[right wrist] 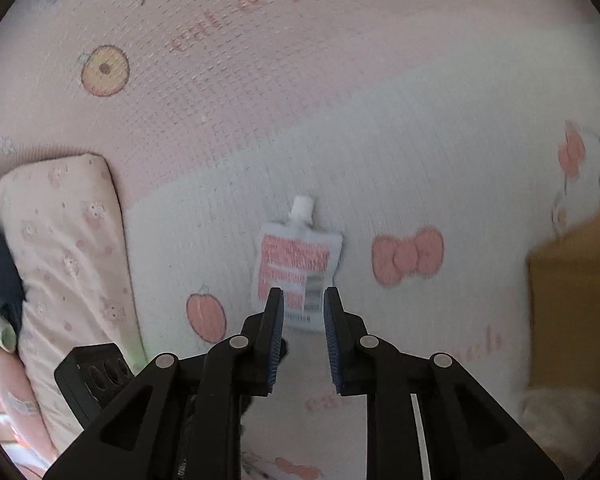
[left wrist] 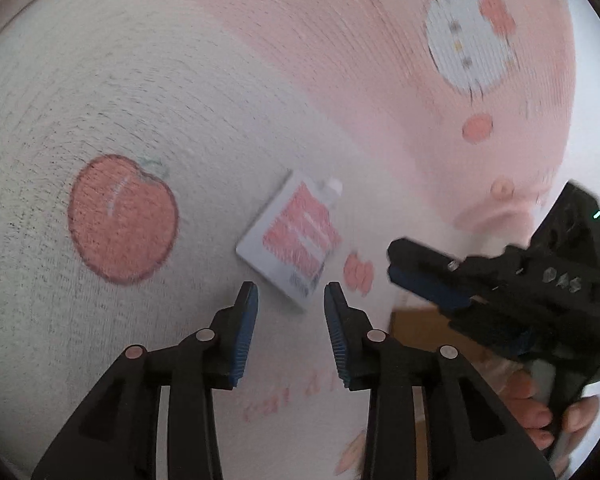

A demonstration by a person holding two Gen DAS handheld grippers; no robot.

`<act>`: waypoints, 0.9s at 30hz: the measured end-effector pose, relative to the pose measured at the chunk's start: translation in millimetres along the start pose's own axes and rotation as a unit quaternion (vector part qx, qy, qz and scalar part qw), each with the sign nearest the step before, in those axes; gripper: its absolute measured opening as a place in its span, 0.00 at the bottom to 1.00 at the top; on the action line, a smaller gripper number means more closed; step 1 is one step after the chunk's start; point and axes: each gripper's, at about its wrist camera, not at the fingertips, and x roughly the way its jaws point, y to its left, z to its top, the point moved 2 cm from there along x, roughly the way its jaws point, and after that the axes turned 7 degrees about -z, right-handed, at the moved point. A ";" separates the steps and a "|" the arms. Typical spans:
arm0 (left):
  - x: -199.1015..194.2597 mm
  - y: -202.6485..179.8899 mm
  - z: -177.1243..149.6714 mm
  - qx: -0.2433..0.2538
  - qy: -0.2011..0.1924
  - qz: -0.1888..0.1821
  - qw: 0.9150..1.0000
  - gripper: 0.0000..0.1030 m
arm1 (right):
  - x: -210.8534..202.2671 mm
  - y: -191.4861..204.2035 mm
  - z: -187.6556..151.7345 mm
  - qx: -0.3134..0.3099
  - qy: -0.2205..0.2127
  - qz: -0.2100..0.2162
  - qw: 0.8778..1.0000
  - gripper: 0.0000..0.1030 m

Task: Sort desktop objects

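A white spouted pouch (left wrist: 292, 240) with a red printed label lies flat on a pink and white printed mat. My left gripper (left wrist: 292, 290) is open and empty, just short of the pouch's near edge. In the right wrist view the same pouch (right wrist: 298, 264) lies with its white cap pointing away. My right gripper (right wrist: 303, 294) is open and empty, its fingertips over the pouch's lower edge. The right gripper also shows in the left wrist view (left wrist: 428, 276), held by a hand at the right.
A cardboard box (right wrist: 576, 296) stands at the right and shows in the left wrist view (left wrist: 416, 326) behind the right gripper. A pink floral pillow (right wrist: 64, 272) lies at the left, with dark clothing (right wrist: 4, 276) beyond it. The mat bears apple (left wrist: 122, 218) and bow (right wrist: 408, 256) prints.
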 end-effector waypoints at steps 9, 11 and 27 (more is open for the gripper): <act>20.5 8.4 3.8 -0.060 0.008 -0.032 0.998 0.36 | 31.8 -23.3 42.5 0.035 0.032 -0.008 0.999 0.20; 12.3 14.2 1.0 -0.058 0.006 -0.030 0.998 0.35 | 39.1 -25.3 47.2 0.039 0.040 -0.006 0.998 0.20; 32.5 -13.6 15.4 0.000 0.004 0.008 1.000 0.26 | 49.3 -12.4 34.4 0.014 0.026 -0.067 0.997 0.23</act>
